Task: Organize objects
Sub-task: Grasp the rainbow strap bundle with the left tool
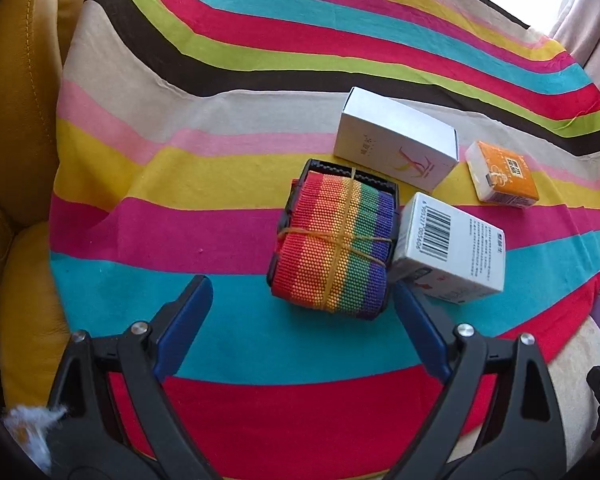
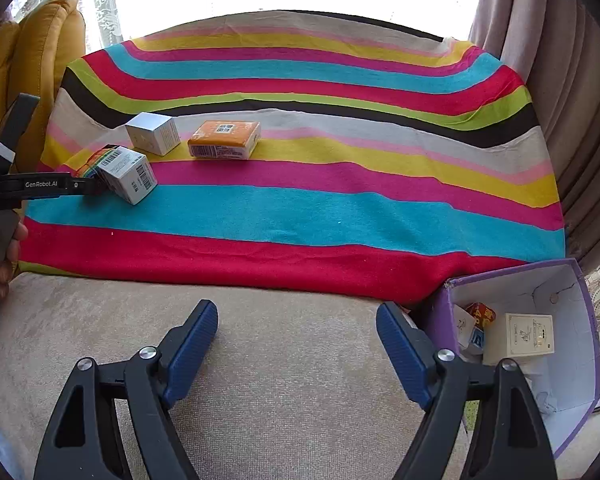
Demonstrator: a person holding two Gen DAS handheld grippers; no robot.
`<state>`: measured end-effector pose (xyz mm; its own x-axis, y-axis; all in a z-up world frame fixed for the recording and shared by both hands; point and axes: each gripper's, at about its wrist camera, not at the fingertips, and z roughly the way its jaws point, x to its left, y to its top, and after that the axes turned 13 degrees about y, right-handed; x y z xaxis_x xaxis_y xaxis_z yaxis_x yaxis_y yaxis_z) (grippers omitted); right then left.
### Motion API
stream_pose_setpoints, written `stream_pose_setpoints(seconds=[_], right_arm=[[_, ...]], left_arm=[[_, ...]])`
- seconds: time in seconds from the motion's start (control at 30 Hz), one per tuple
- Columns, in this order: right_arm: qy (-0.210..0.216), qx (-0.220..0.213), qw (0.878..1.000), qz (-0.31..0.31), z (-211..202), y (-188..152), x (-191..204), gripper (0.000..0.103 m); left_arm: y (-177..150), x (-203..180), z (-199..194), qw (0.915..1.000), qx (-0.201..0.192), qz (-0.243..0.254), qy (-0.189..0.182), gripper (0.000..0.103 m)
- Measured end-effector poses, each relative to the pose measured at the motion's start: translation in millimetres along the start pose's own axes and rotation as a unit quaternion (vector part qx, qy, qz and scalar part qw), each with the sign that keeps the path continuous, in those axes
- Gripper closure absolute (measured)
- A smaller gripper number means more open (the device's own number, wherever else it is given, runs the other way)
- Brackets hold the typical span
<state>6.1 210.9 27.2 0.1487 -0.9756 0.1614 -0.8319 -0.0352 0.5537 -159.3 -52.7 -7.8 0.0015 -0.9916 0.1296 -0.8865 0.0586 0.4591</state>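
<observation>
Here the strap (image 1: 332, 246) lies lengthwise near-to-far on the cloth (image 1: 180, 240), just ahead of the left gripper (image 1: 302, 304), jaws apart. Only the right view shows the bin (image 2: 580, 360); right gripper (image 2: 296, 332) gapes too.

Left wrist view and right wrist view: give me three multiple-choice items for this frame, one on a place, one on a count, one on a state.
1. Where does the rainbow-striped strap bundle lie?
A. On the striped cloth
B. Inside the purple-edged cardboard box
C. On the yellow cushion

2. How many small boxes lie loose on the cloth?
A. One
B. Three
C. Five

3. How is the left gripper?
A. Shut on the bundle
B. Open
C. Out of view

Key: 1 A, cloth surrounds the bundle; 2 B, two white, one orange; 3 B, its fingers stand wide apart.
</observation>
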Motion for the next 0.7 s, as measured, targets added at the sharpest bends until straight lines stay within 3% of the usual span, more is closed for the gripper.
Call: stream_pose_setpoints(seconds=[0.13,0.27,0.33,0.53,0.7], right_arm=[[0.011,0.011,1.000,-0.020,7.8,4.8,14.9,0.020],[0.023,0.022,0.999,-0.039,20.0,13.3,30.2,0.020],[0.027,0.025,0.998,-0.052,26.6,19.4,38.5,0.020],[0.045,0.024,0.995,-0.089,44.0,43.9,61.9,0.020],[0.060,0.030,0.990,-0.125,63.8,65.3,82.2,0.020]], left_arm=[[11.4,-4.1,11.1,0.9996,-0.004,0.013,-0.025,0.010],[7.6,-14.7,11.7,0.9990,-0.014,0.033,-0.026,0.035],[1.4,-15.7,6.5,0.9991,-0.016,0.028,-0.028,0.039],[-24.4,-0.3,-7.7,0.9987,-0.011,-0.039,-0.032,0.039],[-56.1,16.5,-23.1,0.9924,-0.005,-0.118,-0.036,0.039]])
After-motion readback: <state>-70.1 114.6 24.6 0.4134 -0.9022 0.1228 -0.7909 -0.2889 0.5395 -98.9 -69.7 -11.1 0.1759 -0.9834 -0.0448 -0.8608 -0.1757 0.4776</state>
